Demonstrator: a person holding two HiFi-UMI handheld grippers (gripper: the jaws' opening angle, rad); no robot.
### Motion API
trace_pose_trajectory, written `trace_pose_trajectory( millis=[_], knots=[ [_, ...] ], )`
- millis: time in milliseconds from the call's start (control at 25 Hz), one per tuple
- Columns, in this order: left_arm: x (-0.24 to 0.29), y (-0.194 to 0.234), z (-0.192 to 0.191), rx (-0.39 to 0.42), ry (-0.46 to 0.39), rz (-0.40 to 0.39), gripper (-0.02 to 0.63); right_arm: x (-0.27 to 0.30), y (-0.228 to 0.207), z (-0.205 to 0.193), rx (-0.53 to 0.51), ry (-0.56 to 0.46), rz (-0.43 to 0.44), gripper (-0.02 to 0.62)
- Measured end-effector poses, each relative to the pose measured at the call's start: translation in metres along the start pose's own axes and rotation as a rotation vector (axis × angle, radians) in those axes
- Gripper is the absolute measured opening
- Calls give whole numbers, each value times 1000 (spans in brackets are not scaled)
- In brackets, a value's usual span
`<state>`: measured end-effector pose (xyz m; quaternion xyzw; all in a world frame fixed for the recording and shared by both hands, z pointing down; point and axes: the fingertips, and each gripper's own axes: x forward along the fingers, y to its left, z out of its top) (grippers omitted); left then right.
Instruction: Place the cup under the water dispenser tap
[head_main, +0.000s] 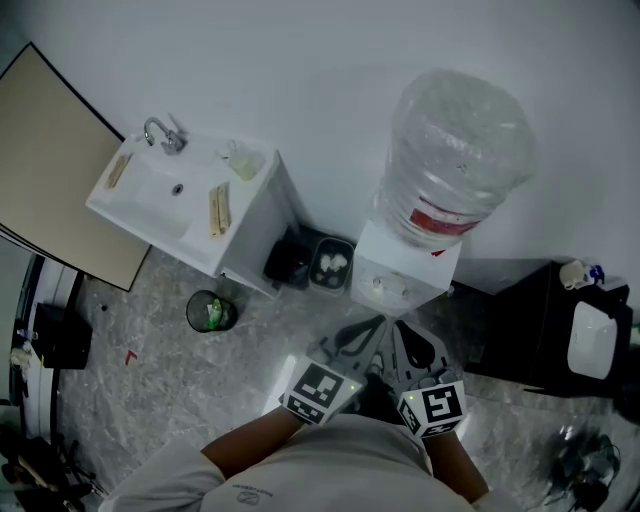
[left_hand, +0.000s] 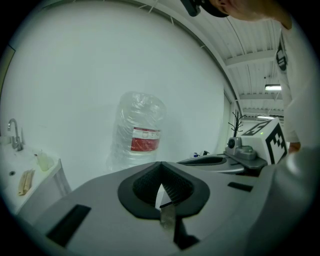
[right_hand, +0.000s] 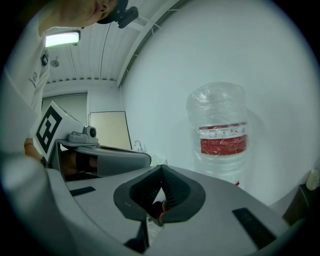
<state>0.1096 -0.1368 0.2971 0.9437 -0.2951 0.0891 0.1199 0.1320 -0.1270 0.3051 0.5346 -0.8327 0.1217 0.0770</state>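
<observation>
Left gripper view is showing what I am reading as the cup (left_hand: 168, 219): a pale translucent sliver caught in the seam of the left gripper (left_hand: 161, 186), whose jaws are pressing fully together. Right gripper (right_hand: 161, 192) is riding just beside it, jaws likewise together; a similar scrap is showing under its seam, pinched or not I cannot tell. Water dispenser (head_main: 398, 272) and its bottle (head_main: 455, 150) are standing just ahead of both tips. Pickup is looking done; setting the cup under the tap is remaining. Sink (head_main: 150, 212) is sitting well off left.
</observation>
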Motion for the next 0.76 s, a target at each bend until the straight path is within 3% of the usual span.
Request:
trace_pose_trajectory(
  millis=[760],
  knots=[
    [-10,1,3,1,-8,4,5,0,10,0,-31,-1,15,15]
  ],
)
